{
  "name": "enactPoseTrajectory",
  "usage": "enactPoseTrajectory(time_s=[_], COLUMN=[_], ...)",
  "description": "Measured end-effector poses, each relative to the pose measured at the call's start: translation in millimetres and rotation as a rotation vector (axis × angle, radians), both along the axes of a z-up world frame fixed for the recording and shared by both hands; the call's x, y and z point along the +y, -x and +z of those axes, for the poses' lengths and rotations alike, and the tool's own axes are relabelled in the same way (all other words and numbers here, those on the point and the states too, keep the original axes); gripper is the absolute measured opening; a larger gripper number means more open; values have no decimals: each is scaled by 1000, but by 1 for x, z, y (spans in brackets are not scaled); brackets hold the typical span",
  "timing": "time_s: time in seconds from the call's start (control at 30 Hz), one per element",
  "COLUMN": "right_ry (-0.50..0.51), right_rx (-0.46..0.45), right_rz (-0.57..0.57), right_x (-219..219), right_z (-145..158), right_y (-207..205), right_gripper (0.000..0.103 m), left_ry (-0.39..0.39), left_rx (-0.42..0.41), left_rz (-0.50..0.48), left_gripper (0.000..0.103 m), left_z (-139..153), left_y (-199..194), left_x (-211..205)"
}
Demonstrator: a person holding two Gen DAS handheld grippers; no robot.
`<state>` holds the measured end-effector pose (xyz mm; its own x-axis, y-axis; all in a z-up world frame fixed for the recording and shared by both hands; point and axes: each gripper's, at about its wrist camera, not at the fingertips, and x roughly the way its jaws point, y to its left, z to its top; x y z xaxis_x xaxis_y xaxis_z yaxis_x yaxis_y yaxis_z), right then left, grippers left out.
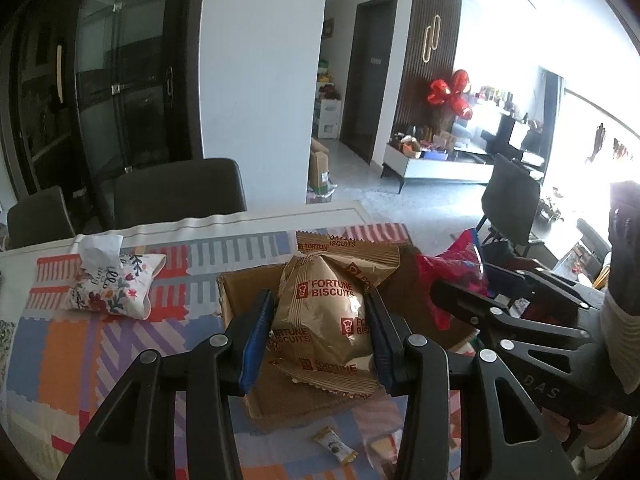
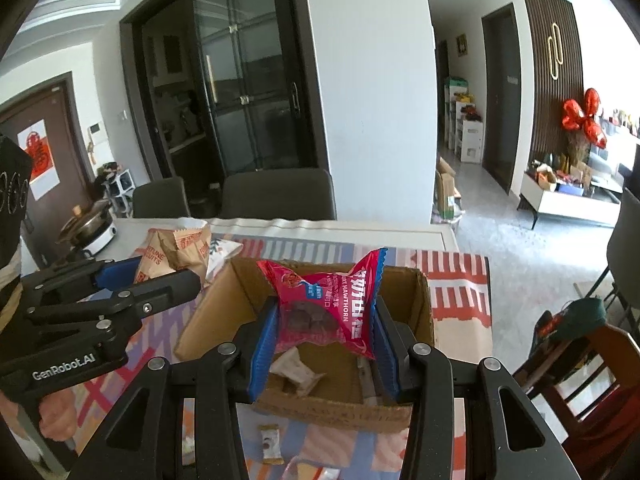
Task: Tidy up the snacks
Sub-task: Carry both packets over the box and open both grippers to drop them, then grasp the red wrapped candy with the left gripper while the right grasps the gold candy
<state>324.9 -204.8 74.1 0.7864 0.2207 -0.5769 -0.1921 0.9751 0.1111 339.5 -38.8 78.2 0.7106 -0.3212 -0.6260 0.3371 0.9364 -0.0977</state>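
Observation:
My left gripper (image 1: 320, 320) is shut on a gold Fortune Biscuits packet (image 1: 320, 312) and holds it over an open cardboard box (image 1: 240, 292). My right gripper (image 2: 326, 320) is shut on a red hawthorn snack packet (image 2: 332, 300) above the same box (image 2: 416, 292). The box holds a pale wrapped snack (image 2: 298, 372) and a thin stick packet (image 2: 366, 376). The left gripper and its gold packet (image 2: 176, 252) also show at the left of the right wrist view. The red packet (image 1: 452, 276) shows at the right of the left wrist view.
The box stands on a table with a bright patterned cloth (image 1: 80, 344). A floral tissue pack (image 1: 112, 284) lies to the left. Small wrapped snacks (image 2: 270, 444) lie in front of the box. Dark chairs (image 2: 276, 194) stand behind the table; a wooden chair (image 2: 580, 364) stands at the right.

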Motion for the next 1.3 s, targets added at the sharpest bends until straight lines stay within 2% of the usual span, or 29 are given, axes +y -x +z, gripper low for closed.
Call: enactPoseTrajectory(time_s=[0.23, 0.27, 0.3, 0.4, 0.57, 0.77, 0.93, 1.3], right_ry=[7, 1, 1, 23, 38, 73, 67, 51], right_rx=[30, 32, 29, 29, 15, -29, -55, -55], right_rz=[-22, -26, -34, -70, -83, -81, -75, -72], right_x=[-9, -10, -11, -15, -15, -12, -11, -30], right_z=[-14, -15, -16, -15, -13, -8, -9, -40], right_y=[-17, -18, -19, -18, -3, 31, 61, 119], right_gripper=[46, 46, 51, 69, 71, 71, 71, 71], left_ry=[-36, -46, -63, -84, -72, -62, -84, -92], left_rx=[26, 25, 18, -9, -10, -26, -60, -72], left_rz=[21, 31, 52, 78, 91, 81, 45, -30], left_gripper=[46, 50, 58, 67, 75, 76, 76, 76], left_z=[-14, -15, -16, -16, -13, -8, -11, -44], left_y=[-17, -18, -18, -9, 8, 40, 73, 135], left_x=[-7, -8, -8, -6, -2, -2, -9, -30])
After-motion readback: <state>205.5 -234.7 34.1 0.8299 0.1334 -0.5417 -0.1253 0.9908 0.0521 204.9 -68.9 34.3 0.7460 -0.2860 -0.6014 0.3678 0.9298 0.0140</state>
